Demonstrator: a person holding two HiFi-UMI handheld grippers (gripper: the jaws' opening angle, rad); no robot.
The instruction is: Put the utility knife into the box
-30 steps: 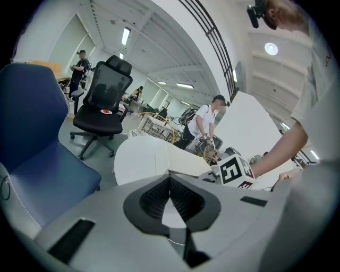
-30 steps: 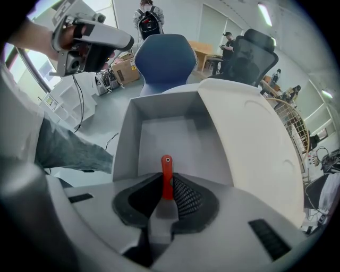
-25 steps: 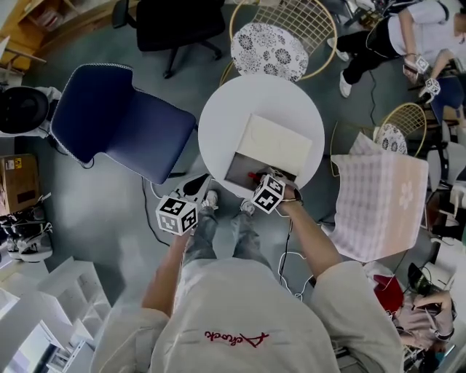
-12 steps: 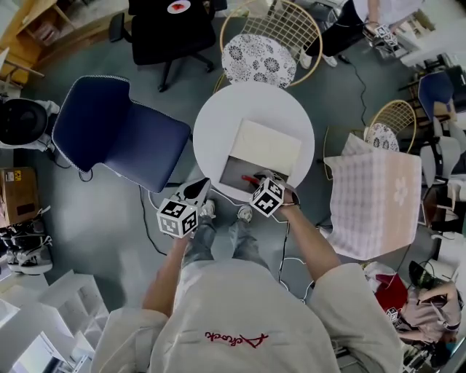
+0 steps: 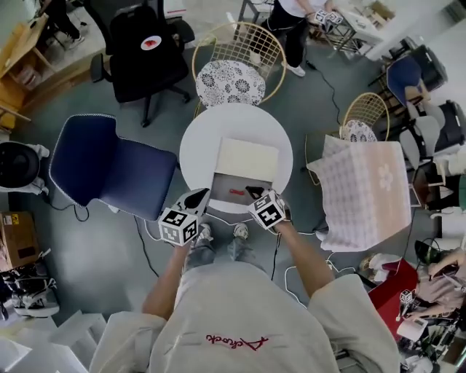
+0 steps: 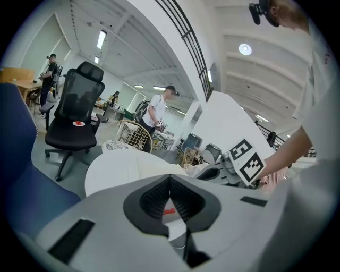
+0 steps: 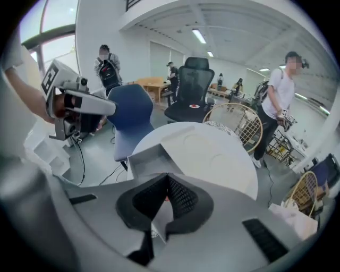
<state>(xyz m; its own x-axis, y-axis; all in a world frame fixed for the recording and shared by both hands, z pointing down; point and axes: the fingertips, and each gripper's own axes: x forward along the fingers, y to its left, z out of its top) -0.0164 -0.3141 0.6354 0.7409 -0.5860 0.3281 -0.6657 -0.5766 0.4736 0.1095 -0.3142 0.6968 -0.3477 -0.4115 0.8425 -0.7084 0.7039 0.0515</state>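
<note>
A grey open box sits on the near part of the round white table, its cream lid folded back. The red utility knife lies inside the box. My right gripper is at the box's near right corner, shut and holding nothing, a little right of the knife. My left gripper is shut and empty at the near left corner. Through the left gripper pads a bit of the knife shows. The right gripper points over the box.
A blue chair stands left of the table and a wire chair with a patterned cushion behind it. A pink checked cloth lies to the right. A black office chair and a person are farther back.
The knife was at the right gripper's tip; now it lies in the box apart from it. The right gripper has drawn back toward me. The left gripper has come up to the box's near left corner.
</note>
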